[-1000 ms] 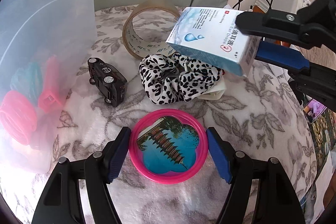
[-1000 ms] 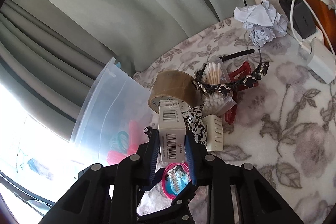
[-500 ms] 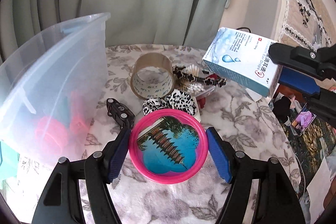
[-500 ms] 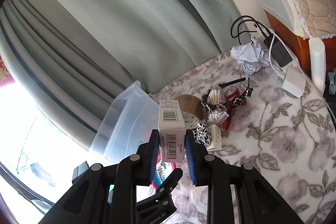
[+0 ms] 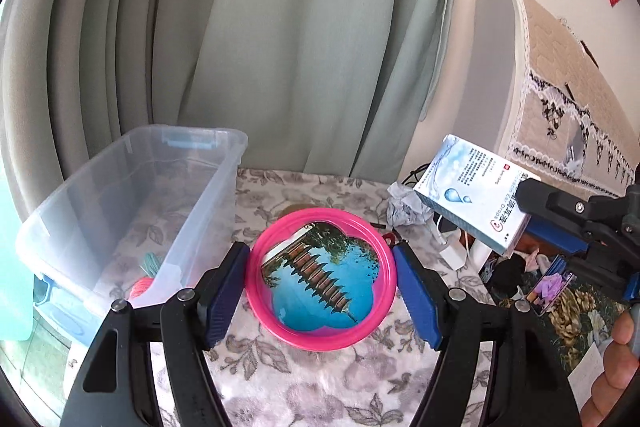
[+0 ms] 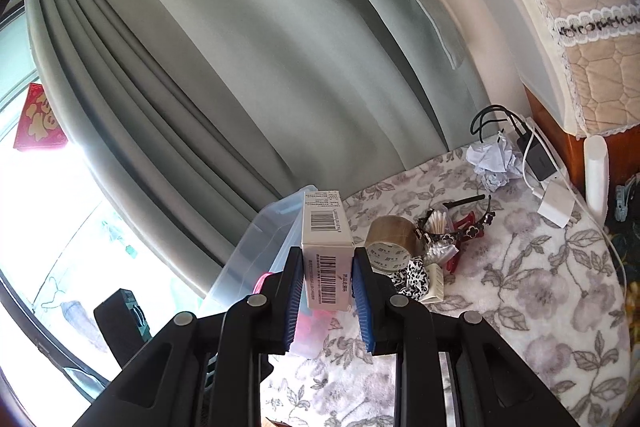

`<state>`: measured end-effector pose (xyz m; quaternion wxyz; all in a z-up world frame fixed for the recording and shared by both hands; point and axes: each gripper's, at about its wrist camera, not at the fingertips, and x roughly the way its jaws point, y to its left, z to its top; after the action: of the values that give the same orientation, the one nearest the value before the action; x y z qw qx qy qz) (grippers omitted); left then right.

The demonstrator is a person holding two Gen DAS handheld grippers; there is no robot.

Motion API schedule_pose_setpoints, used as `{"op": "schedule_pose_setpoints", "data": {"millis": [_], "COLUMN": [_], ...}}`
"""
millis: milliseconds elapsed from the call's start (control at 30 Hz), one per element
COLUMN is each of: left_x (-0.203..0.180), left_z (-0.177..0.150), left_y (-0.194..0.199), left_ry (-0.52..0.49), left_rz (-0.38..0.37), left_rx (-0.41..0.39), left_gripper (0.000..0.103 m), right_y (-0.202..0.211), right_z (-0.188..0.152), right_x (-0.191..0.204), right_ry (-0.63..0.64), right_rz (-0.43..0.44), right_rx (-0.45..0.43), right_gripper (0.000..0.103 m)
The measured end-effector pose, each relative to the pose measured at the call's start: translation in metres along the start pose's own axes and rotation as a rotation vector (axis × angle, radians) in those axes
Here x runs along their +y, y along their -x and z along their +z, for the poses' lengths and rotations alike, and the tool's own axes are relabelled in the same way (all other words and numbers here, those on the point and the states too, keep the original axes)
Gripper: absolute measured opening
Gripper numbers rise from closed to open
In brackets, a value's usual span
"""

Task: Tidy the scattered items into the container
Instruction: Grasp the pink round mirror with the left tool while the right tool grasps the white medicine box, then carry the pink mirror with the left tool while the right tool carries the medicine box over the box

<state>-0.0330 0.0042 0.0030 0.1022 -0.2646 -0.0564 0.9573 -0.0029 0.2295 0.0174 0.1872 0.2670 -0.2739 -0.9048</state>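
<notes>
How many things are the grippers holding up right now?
2. The left hand-held gripper holds a pink round mirror. The right hand-held gripper holds a small white box. Nothing else looks held.

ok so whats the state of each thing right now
left tool: shut on pink mirror, held above the table
right tool: shut on box, lifted
bin: open, no lid, few items inside
tape: on the table, on its side
paper: crumpled

right gripper (image 6: 327,285) clamping carton (image 6: 326,255), clear bin (image 6: 262,247) behind
</notes>
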Motion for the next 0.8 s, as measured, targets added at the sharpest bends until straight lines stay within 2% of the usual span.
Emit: {"op": "schedule_pose_setpoints", "data": {"millis": [400, 633, 800], "left_x": [0.032, 0.065, 0.096], "left_z": [0.023, 0.025, 0.022], "left_y": [0.049, 0.066, 0.071], "left_ry": [0.063, 0.124, 0.191], "left_rz": [0.0, 0.048, 0.085], "left_rx": [-0.138, -0.167, -0.184], "left_gripper": [0.074, 0.074, 0.074], "right_y": [0.013, -0.005, -0.03], "right_z": [-0.002, -0.007, -0.014], "right_x": [0.048, 0.071, 0.089], "right_ry": [0.104, 0.154, 0.204], "right_rz": [0.018, 0.037, 0.054], "right_rx": [-0.022, 0.01, 0.069], "right_gripper": [0.027, 0.027, 0.027]}}
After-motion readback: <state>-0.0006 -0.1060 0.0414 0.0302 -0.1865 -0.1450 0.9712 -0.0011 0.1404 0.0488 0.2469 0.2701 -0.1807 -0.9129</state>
